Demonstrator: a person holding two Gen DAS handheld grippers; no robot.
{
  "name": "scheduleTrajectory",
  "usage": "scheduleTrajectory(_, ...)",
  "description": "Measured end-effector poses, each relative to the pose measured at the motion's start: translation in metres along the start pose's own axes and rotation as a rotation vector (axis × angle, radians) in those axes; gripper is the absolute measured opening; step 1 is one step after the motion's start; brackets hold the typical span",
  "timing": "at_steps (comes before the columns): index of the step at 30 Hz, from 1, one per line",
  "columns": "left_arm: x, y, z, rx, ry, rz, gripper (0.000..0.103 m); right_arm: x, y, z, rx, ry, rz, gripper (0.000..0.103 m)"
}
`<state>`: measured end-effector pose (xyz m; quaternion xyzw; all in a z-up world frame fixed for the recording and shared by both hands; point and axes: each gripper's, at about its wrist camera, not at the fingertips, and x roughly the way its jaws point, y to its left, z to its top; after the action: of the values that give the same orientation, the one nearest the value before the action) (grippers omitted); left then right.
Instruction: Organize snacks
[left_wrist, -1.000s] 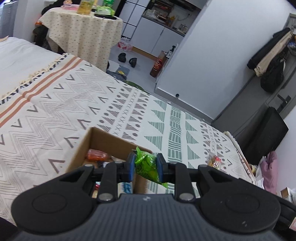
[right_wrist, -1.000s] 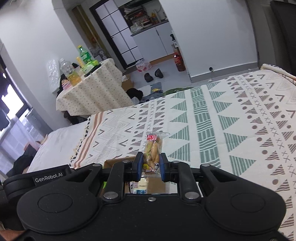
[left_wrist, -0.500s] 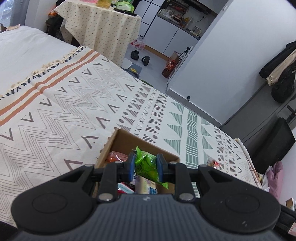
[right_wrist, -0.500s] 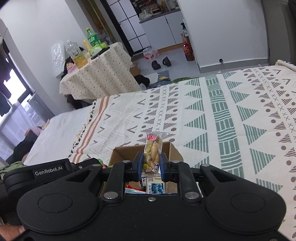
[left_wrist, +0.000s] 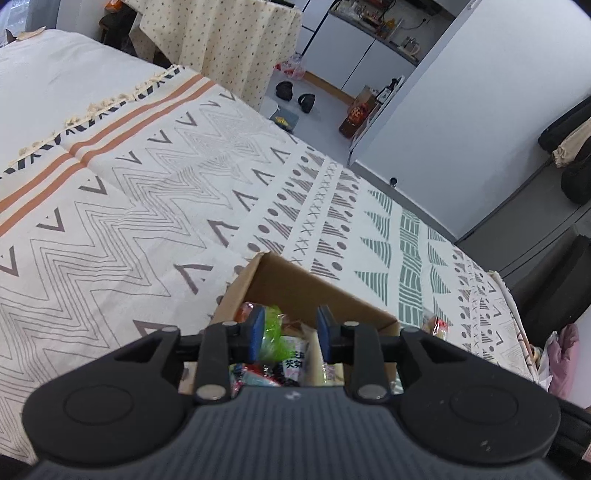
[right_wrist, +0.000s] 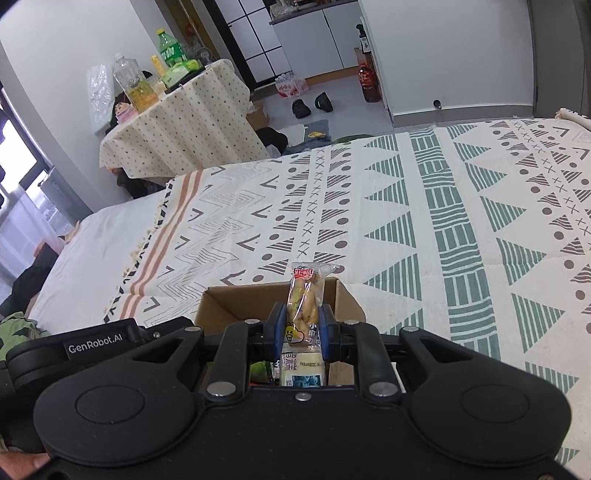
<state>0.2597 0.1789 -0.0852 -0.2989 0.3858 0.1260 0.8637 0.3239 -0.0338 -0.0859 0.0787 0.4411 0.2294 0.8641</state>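
An open cardboard box (left_wrist: 295, 284) with several snack packets sits on the patterned bedspread; it also shows in the right wrist view (right_wrist: 236, 301). My left gripper (left_wrist: 290, 334) is open above the box. A green snack packet (left_wrist: 271, 334) lies against its left finger and drops into the box. My right gripper (right_wrist: 301, 332) is shut on a clear packet of yellow snacks (right_wrist: 304, 295) and holds it upright over the box. The left gripper's black body (right_wrist: 92, 347) shows at the left of the right wrist view.
Another snack packet (left_wrist: 436, 326) lies on the bedspread right of the box. The bed's right edge (left_wrist: 513, 314) is close by. A round table with bottles (right_wrist: 177, 110) stands beyond the bed. Shoes and bottles sit on the floor.
My left gripper has opened and let go of the green packet, which falls into the box. Both grippers have moved forward over the box. The right gripper still holds its packet.
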Motion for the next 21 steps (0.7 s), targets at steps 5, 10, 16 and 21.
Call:
scheduleTrajectory(5,-0.002,0.008,0.001,-0.014,-0.002,0.020,0.052,0.010,0.005,0.000,-0.013,0.011,-0.046,0.033)
scheduleTrajectory(10,-0.007,0.009,0.001,0.010,0.003,0.044,0.068,0.005,0.001,0.001,-0.001,0.003,-0.060,0.045)
scheduleTrajectory(16,-0.017,0.007,0.000,0.043,0.017,0.103,0.084,-0.014,-0.002,0.002,0.003,-0.011,-0.067,0.047)
scheduleTrajectory(21,-0.031,0.001,-0.002,0.076,0.031,0.117,0.085,-0.032,-0.005,0.001,0.003,-0.014,-0.067,0.050)
